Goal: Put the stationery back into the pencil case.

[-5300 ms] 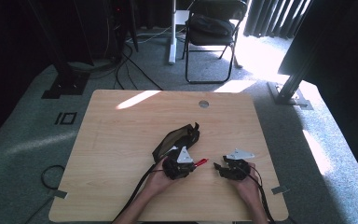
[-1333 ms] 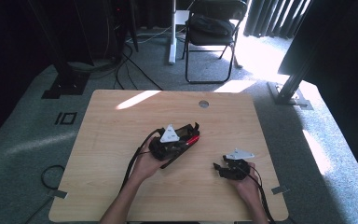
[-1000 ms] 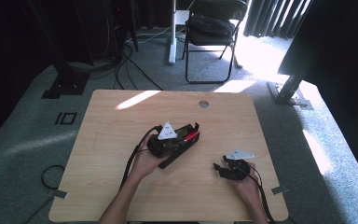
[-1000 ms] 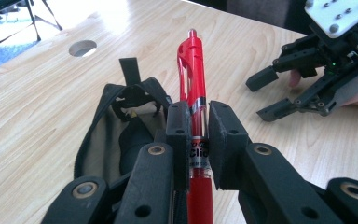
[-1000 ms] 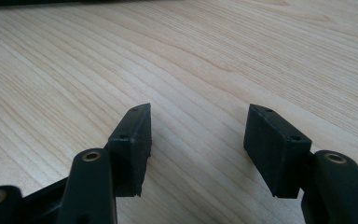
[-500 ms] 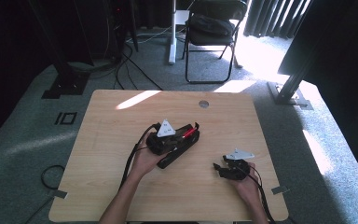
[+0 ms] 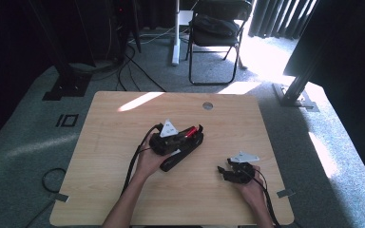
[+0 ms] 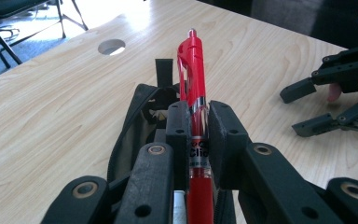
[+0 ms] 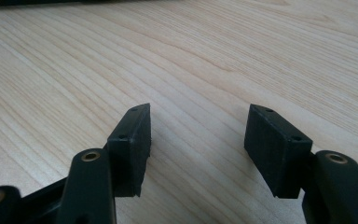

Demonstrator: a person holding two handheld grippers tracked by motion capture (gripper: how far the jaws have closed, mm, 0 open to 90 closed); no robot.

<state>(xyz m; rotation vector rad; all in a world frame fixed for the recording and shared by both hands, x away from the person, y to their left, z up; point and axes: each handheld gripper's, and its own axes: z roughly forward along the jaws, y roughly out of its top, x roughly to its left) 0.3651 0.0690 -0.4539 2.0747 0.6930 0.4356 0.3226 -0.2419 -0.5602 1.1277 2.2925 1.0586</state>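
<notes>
A red pen [image 8: 192, 79] is clamped between the pads of my left gripper [image 8: 199, 123], its tip end pointing away over a black pencil case [image 8: 142, 109]. In the high view the left gripper [image 7: 190, 133] hovers over the black pencil case [image 7: 183, 153] at the table's middle, the red pen [image 7: 186, 131] lying across its top. The case's zip opening gapes under the pen. My right gripper [image 7: 224, 169] rests near the table's front right, jaws apart. In the right gripper view its fingertips [image 9: 196, 135] stand open over bare wood with nothing between them.
The wooden table [image 7: 114, 142] has a round cable hole [image 7: 207, 105] near its far edge. A folding chair [image 7: 216, 28] and cables stand on the carpet beyond. The right gripper [image 8: 340, 100] lies to the right in the left gripper view.
My left gripper, carrying the red pen, has shifted slightly toward the front left over the pencil case. The right gripper has stayed where it was.
</notes>
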